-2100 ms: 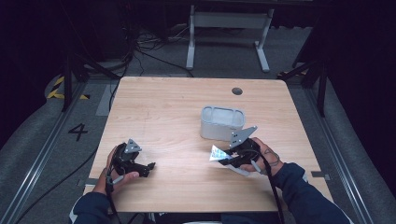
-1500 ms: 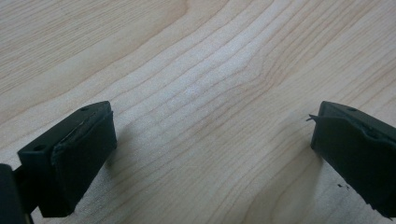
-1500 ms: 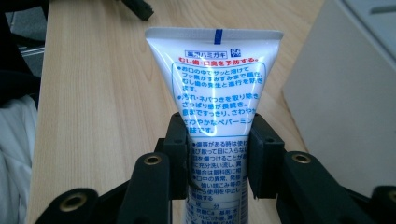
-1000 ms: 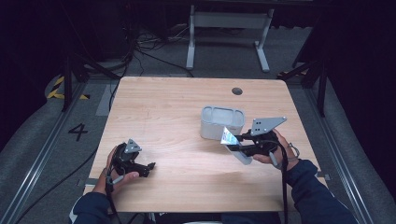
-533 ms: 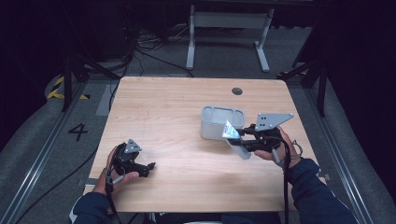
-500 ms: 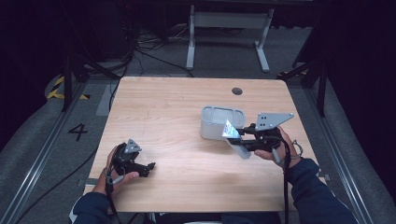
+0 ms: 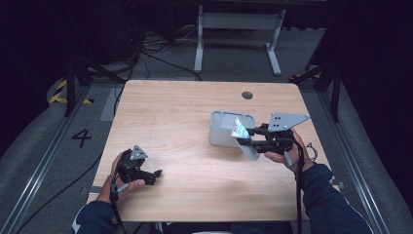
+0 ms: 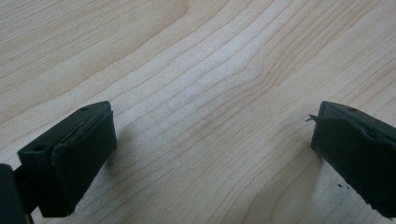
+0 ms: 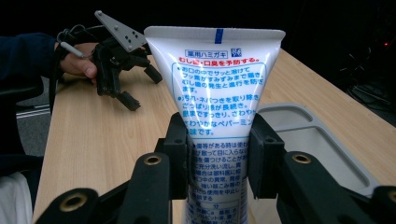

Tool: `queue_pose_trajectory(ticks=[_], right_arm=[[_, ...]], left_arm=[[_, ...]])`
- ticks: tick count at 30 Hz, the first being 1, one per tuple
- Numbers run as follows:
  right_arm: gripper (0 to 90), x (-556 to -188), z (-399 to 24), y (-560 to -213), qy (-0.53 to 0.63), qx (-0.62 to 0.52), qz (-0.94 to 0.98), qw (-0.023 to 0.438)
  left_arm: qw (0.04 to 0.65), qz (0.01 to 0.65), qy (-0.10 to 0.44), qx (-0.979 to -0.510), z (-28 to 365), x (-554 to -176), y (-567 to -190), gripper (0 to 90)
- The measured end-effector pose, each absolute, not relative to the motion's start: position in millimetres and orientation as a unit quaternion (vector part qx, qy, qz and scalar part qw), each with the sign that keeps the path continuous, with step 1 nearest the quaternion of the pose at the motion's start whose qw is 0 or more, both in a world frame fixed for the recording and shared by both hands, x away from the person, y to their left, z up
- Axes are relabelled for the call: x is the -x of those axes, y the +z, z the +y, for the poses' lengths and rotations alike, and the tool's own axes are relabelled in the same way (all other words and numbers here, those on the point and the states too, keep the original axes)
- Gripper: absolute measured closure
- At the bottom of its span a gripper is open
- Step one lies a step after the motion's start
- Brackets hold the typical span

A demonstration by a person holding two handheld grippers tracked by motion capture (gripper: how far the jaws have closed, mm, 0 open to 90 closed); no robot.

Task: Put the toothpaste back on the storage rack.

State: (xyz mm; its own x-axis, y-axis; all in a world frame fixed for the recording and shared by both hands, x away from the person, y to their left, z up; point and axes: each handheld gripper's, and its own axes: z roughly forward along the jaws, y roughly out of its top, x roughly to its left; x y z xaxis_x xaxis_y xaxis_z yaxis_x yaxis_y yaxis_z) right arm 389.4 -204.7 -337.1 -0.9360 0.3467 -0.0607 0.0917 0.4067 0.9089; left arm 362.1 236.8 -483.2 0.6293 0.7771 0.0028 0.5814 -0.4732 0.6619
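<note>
At the right side of the bench (image 7: 195,126), the right gripper (image 7: 245,138) holds a toothpaste tube (image 9: 219,93) just beside a grey organiser tray (image 7: 221,130). The right gripper view shows both jaws pressed flat against the tube's printed body at about mid-length, so the grip falls on the soft, flattened part rather than on the crimped end, which points away from the camera. Held this way, the tube lies along the line of the jaws and its free end leads; this seems suited to steering that end into one of the tray's open compartments, whose rim lies just to the right of the tube in that view. In the high view the tube's crimped end (image 7: 238,128) slants up over the near right corner of the tray; whether it touches the rim cannot be told. The tray's compartments appear to hold nothing.

The left gripper (image 7: 151,176) lies low over the near left part of the bench, well apart from tube and tray. Its own view shows the jaws spread wide over bare wood grain, with nothing between them. It is probably parked there to keep clear of the working hand, and it appears in the background of the right gripper view (image 9: 135,88) in the same idle pose.
</note>
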Motion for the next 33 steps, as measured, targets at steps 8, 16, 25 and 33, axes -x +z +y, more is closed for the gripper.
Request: queue_pose_trajectory(ticks=[8,16,25,33], right_arm=[[66.3,-394.1,-199.9,-324.8,0.537,-0.13,0.822,0.138],[66.3,-406.1,-191.9,-309.6,0.541,-0.132,0.814,0.163],[66.2,-420.0,-183.9,-303.1,0.547,-0.138,0.809,0.167],[66.1,-431.7,-177.3,-300.0,0.55,-0.148,0.804,0.172]], left_arm=[[0.319,0.402,0.154,-0.844,236.8,-362.1,-483.2,0.5],[0.319,0.402,0.153,-0.844,236.8,-362.1,-483.3,0.5],[0.319,0.402,0.153,-0.844,236.8,-362.1,-483.3,0.5],[0.319,0.402,0.153,-0.845,236.8,-362.1,-483.2,0.5]])
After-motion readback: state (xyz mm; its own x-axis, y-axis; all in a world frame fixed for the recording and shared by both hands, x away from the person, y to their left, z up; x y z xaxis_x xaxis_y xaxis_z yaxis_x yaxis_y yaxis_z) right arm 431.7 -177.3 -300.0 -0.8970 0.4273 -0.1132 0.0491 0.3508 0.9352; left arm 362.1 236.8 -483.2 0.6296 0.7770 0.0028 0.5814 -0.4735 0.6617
